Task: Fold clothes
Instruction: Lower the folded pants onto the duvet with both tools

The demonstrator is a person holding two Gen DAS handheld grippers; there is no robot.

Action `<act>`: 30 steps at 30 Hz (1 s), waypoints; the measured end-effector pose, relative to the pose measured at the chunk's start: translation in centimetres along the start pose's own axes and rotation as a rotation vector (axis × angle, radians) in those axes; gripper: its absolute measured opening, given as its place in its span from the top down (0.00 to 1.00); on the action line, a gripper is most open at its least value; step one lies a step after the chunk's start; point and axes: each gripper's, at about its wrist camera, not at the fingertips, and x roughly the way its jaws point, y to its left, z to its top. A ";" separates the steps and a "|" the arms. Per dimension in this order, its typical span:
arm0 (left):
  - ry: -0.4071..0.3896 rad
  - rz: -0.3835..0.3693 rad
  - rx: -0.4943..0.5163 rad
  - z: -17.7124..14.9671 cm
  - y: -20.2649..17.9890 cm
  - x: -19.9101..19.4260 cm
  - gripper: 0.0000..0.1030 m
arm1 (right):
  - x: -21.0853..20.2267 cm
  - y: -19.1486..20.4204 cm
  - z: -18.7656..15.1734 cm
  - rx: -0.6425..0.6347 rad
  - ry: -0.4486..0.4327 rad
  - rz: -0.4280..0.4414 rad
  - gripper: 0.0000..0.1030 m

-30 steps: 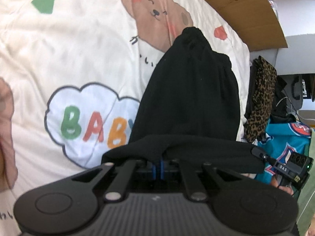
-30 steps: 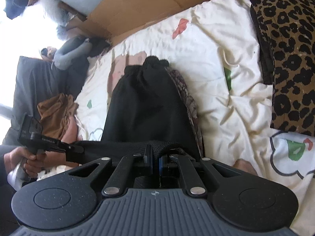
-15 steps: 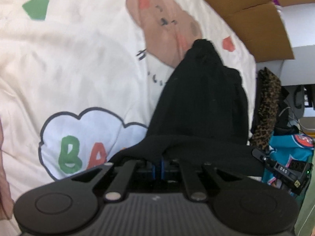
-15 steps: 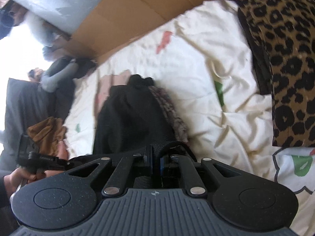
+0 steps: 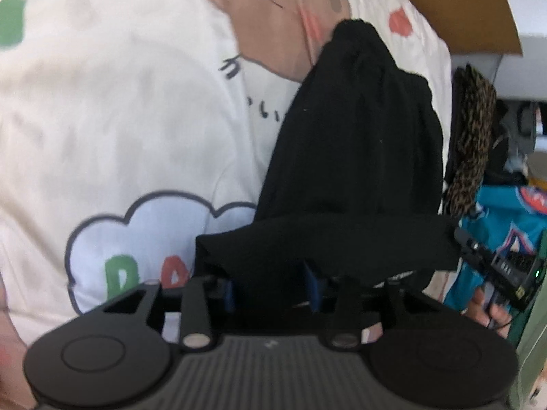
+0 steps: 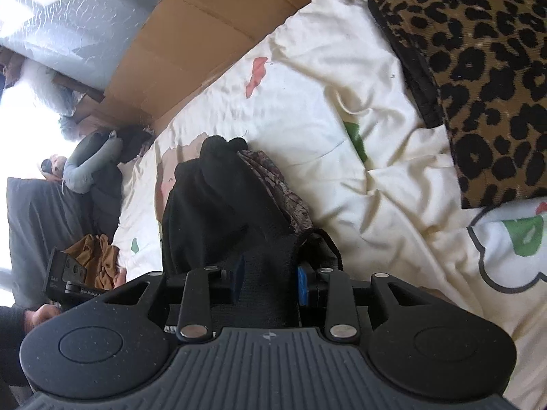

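Fabric is hanging between both tools: a black, soft knit garment (image 5: 355,157), its near edge stretched from one tool to the other while the far end is trailing onto the cream cartoon-printed quilt (image 5: 119,102) of the bed. The left tool (image 5: 273,287) is showing its blue-padded fingers (image 5: 312,288) spread apart with black cloth lying between them, so it looks to be loosening rather than pinching; whether the pads are touching the cloth I cannot tell. The right tool (image 6: 266,278) is likewise standing with its fingers (image 6: 302,282) parted around a thick band of the black garment, not pressed onto it. Holding the edge wide at two points is keeping it straight, which in my judgement suits laying or doubling the piece over on the quilt; the scene would fit either a fold being set down or an edge being taken up.

Beyond the black garment's far end, a brown cardboard box flap (image 6: 191,30) is leaning at the quilt's border; nothing inside it is showing. To the right of the black garment, a leopard-print cloth (image 6: 478,68) is lying on the quilt. Under the garment's right side, a brownish patterned fabric (image 6: 287,198) is peeking out.
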 end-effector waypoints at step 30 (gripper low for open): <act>0.042 -0.293 0.130 3.0 2.3 -2.2 0.53 | 1.9 0.5 2.4 0.085 0.010 0.028 0.58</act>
